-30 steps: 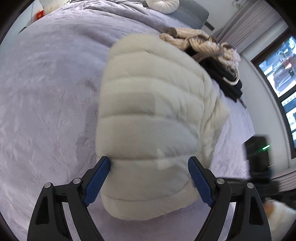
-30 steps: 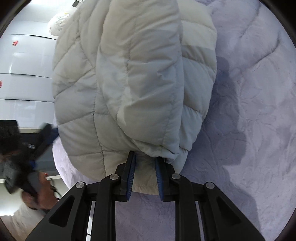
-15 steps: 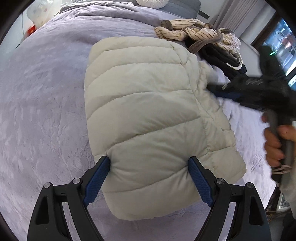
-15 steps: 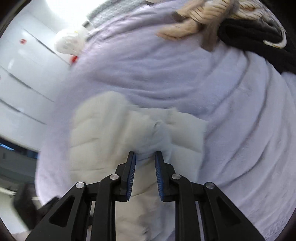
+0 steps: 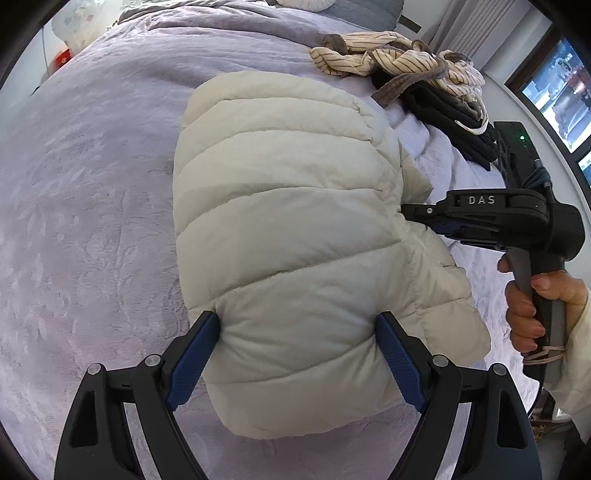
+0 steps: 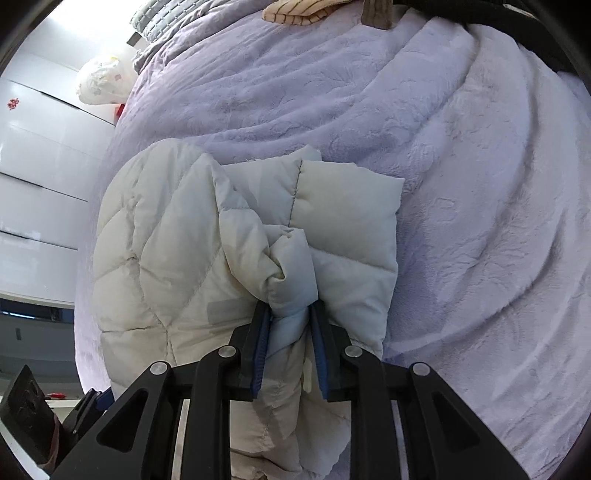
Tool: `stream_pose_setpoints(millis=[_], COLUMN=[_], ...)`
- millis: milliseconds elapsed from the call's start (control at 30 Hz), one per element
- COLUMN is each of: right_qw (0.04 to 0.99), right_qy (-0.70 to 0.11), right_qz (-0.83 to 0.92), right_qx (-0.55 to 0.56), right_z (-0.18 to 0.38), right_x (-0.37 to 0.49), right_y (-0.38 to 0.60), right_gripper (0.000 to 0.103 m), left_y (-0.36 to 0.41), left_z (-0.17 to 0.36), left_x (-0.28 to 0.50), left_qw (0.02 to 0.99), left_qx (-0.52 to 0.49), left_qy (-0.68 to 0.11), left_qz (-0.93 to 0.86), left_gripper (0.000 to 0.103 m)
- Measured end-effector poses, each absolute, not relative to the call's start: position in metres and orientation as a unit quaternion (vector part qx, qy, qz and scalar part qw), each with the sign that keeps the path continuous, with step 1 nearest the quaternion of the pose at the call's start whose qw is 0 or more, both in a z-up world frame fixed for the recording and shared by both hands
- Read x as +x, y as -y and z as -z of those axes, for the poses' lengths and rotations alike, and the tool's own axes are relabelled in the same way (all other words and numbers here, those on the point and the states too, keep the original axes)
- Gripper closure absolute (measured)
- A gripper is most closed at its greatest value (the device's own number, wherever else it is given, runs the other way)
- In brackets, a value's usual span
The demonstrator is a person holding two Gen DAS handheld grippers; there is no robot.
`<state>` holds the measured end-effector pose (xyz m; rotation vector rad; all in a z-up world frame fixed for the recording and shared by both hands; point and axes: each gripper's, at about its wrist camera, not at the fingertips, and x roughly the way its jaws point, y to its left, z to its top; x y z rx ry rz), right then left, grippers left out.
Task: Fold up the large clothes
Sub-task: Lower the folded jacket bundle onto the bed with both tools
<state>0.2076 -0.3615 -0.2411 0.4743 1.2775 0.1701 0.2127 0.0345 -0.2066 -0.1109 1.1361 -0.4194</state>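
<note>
A cream puffer jacket (image 5: 291, 236) lies folded on the lilac bedspread (image 5: 92, 221). My left gripper (image 5: 297, 354) is wide open, its blue pads straddling the near end of the bundle and pressing its sides. My right gripper (image 6: 290, 332) is shut on a bunched fold of the jacket (image 6: 291, 280) at its right edge; it also shows in the left wrist view (image 5: 436, 218), coming in from the right, held by a hand (image 5: 532, 306).
A heap of striped and black clothes (image 5: 413, 77) lies at the far right of the bed. Pillows (image 5: 306, 3) sit at the head. A window (image 5: 554, 96) is on the right, white wardrobe doors (image 6: 33, 147) on the left.
The right gripper carried the jacket's fold down from the air onto the bed, laying the jacket flat. The left gripper stayed open around the near end.
</note>
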Motion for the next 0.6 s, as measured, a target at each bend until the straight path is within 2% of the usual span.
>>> stream_pose_setpoints(millis=[600], right_qw=[0.781], right_qy=[-0.585], right_qz=[-0.082], right_qx=[0.204], right_z=[0.194], right_x=[0.184], right_y=[0.345], right_gripper=[0.077], left_y=[-0.047], left_z=[0.182], left_x=[0.211], left_qw=[0.823], left_qx=[-0.047], left_qy=[-0.536], left_qz=[0.18], left_gripper=[0.017])
